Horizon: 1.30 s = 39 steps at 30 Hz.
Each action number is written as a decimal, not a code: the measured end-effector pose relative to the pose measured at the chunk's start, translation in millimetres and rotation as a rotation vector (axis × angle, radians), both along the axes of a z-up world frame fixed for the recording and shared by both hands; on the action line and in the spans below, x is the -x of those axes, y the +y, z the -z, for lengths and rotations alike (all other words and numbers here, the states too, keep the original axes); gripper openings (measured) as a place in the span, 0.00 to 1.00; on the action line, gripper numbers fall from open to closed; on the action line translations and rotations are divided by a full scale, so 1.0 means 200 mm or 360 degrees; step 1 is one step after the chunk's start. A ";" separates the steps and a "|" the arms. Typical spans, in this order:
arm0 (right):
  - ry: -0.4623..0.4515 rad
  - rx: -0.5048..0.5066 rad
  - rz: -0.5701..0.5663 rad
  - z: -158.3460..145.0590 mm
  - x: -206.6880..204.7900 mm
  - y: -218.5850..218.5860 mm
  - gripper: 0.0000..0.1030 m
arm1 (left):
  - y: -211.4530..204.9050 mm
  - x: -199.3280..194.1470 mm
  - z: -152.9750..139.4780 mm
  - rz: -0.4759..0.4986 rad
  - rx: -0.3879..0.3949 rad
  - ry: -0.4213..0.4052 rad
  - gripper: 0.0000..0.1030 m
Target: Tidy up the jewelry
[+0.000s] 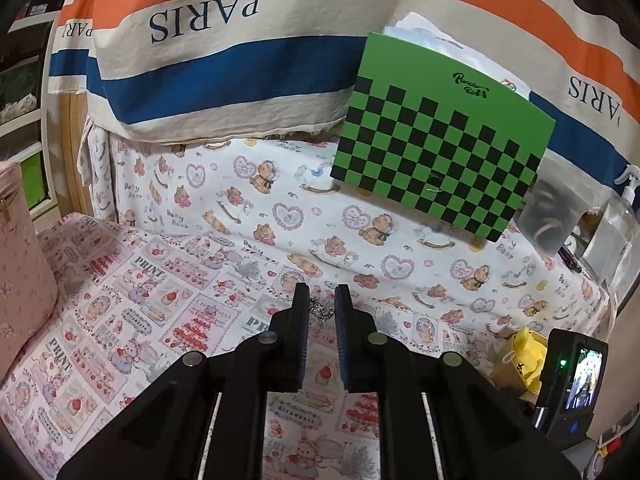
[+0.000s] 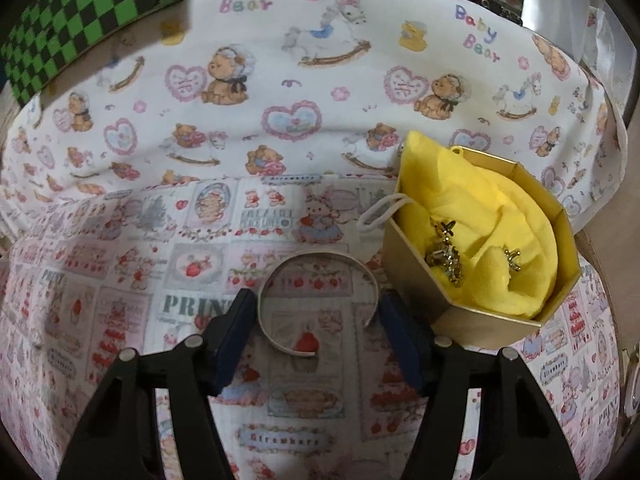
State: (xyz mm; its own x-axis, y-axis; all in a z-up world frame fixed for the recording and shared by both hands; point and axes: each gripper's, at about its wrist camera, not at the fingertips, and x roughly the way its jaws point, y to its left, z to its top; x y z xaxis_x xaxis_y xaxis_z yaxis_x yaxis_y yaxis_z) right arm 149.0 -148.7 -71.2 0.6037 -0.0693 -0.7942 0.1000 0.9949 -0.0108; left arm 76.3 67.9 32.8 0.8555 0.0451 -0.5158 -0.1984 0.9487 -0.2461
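Note:
In the right wrist view my right gripper point(image 2: 318, 308) is open, its fingers on either side of a silver cuff bracelet point(image 2: 316, 300) lying on the printed cloth. Just right of it stands a gold octagonal box point(image 2: 416, 284) lined with yellow fabric point(image 2: 492, 220), with several small gold jewelry pieces point(image 2: 446, 256) inside. In the left wrist view my left gripper point(image 1: 321, 300) has its fingers close together, with a small dark ornate jewelry piece point(image 1: 321, 311) on the cloth between the tips; whether they pinch it I cannot tell. The box shows at lower right point(image 1: 520, 354).
A green and black checkered board point(image 1: 440, 136) leans at the back. A pink bag point(image 1: 20, 264) stands at the far left. A clear plastic container point(image 1: 552, 216) and a spray bottle point(image 1: 630, 184) stand at the right. A black device with a lit screen point(image 1: 576, 376) sits near the box.

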 end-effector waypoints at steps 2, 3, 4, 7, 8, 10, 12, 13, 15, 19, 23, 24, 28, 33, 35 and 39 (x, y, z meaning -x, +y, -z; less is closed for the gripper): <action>-0.0001 -0.0040 -0.0055 -0.01 0.04 -0.02 0.61 | 0.00 0.01 -0.01 0.0001 -0.0006 -0.0013 0.11; 0.0002 -0.0058 -0.0093 -0.02 0.06 -0.02 0.61 | 0.00 0.01 -0.01 0.0003 -0.0008 -0.0019 0.11; 0.0003 -0.0061 -0.0114 -0.02 0.07 -0.01 0.61 | -0.01 0.01 -0.02 0.0004 -0.0010 -0.0023 0.11; -0.0020 -0.0047 -0.0199 -0.06 0.12 0.01 0.60 | 0.00 0.02 -0.02 0.0001 -0.0008 -0.0028 0.11; -0.0037 -0.0042 -0.0215 -0.07 0.14 0.02 0.59 | 0.00 0.02 -0.02 0.0001 -0.0009 -0.0028 0.11; -0.0078 -0.0039 -0.0237 -0.10 0.17 0.02 0.58 | -0.01 0.02 -0.01 -0.0007 -0.0011 -0.0026 0.11; -0.0098 -0.0044 -0.0267 -0.12 0.20 0.03 0.58 | -0.01 0.01 -0.01 -0.0005 -0.0014 -0.0021 0.11; -0.0095 -0.0049 -0.0272 -0.13 0.21 0.03 0.58 | -0.01 0.01 -0.01 -0.0005 -0.0016 -0.0018 0.11; -0.0087 -0.0089 -0.0273 -0.15 0.21 0.02 0.58 | -0.01 0.01 -0.01 -0.0004 -0.0018 -0.0017 0.11; -0.0044 -0.0158 -0.0290 -0.17 0.22 -0.04 0.58 | -0.01 0.01 -0.01 -0.0009 -0.0027 -0.0025 0.11; 0.0029 -0.0200 -0.0300 -0.10 0.19 -0.03 0.69 | 0.00 0.01 0.00 -0.0015 -0.0017 -0.0018 0.11; 0.0033 -0.0209 -0.0300 -0.09 0.18 -0.02 0.74 | 0.01 0.01 0.00 -0.0017 -0.0016 -0.0017 0.11; 0.0024 -0.0145 -0.0346 -0.07 0.17 0.02 0.79 | 0.00 0.00 0.00 -0.0020 -0.0021 -0.0011 0.11; 0.0049 0.0011 -0.0366 -0.02 0.14 0.08 0.78 | 0.00 0.00 0.00 -0.0017 -0.0029 -0.0010 0.11; 0.0064 0.0024 -0.0358 0.00 0.13 0.07 0.68 | 0.00 0.00 0.00 -0.0016 -0.0033 -0.0011 0.11; 0.0042 0.0020 -0.0359 -0.02 0.14 0.06 0.62 | -0.01 0.00 0.00 -0.0015 -0.0034 -0.0011 0.11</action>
State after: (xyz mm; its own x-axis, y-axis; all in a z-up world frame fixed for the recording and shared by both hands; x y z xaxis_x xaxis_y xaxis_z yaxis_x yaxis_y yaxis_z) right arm 121.7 -137.1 -68.2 0.5840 0.0550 -0.8099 -0.1256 0.9918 -0.0233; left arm 76.0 66.7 32.3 0.8584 0.0639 -0.5089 -0.2055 0.9520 -0.2270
